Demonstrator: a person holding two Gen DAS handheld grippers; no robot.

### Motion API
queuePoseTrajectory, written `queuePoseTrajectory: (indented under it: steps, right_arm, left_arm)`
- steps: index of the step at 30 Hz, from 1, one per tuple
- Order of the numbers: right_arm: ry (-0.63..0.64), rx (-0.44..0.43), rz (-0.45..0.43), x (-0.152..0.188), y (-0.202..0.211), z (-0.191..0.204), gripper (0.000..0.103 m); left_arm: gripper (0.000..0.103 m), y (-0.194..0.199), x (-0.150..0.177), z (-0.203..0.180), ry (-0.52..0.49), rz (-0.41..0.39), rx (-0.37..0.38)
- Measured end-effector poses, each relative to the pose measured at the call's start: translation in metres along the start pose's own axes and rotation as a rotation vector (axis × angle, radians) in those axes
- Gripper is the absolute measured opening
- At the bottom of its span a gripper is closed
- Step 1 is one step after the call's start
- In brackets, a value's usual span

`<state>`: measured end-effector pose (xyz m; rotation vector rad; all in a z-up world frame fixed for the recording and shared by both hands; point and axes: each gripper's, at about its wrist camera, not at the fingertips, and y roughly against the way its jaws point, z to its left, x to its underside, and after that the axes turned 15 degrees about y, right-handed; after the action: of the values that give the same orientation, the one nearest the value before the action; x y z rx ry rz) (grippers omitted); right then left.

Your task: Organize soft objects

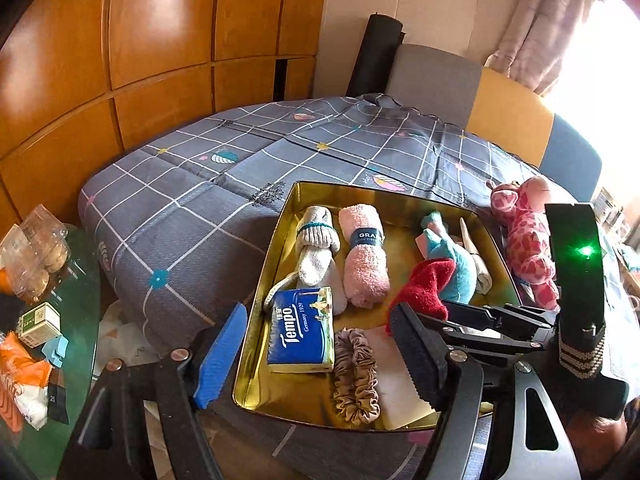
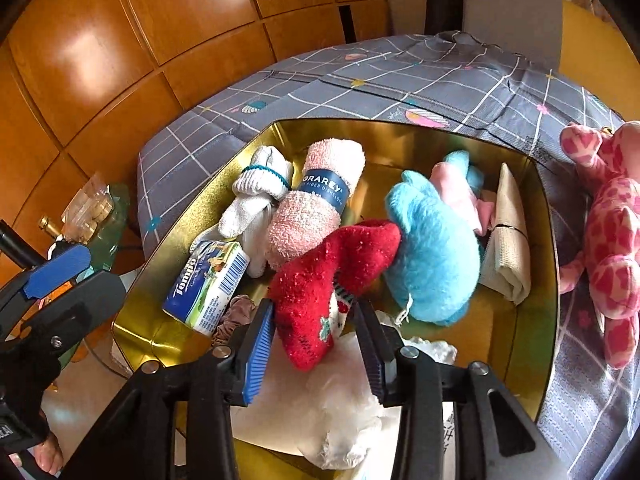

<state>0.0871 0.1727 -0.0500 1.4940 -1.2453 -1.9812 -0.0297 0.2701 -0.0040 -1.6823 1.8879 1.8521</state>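
A gold tin tray (image 1: pixel 280 216) (image 2: pixel 548 208) sits on a grey checked cloth. In it lie a white sock roll (image 1: pixel 316 248) (image 2: pixel 256 196), a pink towel roll (image 1: pixel 366 256) (image 2: pixel 316 200), a blue plush toy (image 1: pixel 456 264) (image 2: pixel 432 248), a Tempo tissue pack (image 1: pixel 302 330) (image 2: pixel 208 284) and a scrunchie (image 1: pixel 356 376). My right gripper (image 2: pixel 314 340) is shut on a red fuzzy sock (image 2: pixel 328 276) (image 1: pixel 424 288) and holds it over the tray. My left gripper (image 1: pixel 316 356) is open and empty above the tray's near left edge.
A pink spotted giraffe plush (image 1: pixel 528 240) (image 2: pixel 608 232) lies on the cloth right of the tray. A beige folded cloth (image 2: pixel 508 236) leans inside the tray's right wall. A glass side table (image 1: pixel 52 312) with packets stands to the left. Wooden cabinets stand behind.
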Motion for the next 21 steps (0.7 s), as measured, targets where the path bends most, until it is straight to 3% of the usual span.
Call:
queuePoseTrajectory:
  steps: [12, 21]
  right_arm:
    - [0.008, 0.09, -0.078, 0.005, 0.028, 0.007, 0.041]
    - [-0.032, 0.283, -0.167, 0.024, 0.07, 0.008, 0.041]
  left_arm:
    - [0.079, 0.002, 0.002, -0.005, -0.008, -0.009, -0.002]
    - [0.087, 0.006, 0.007, -0.012, -0.017, -0.015, -0.001]
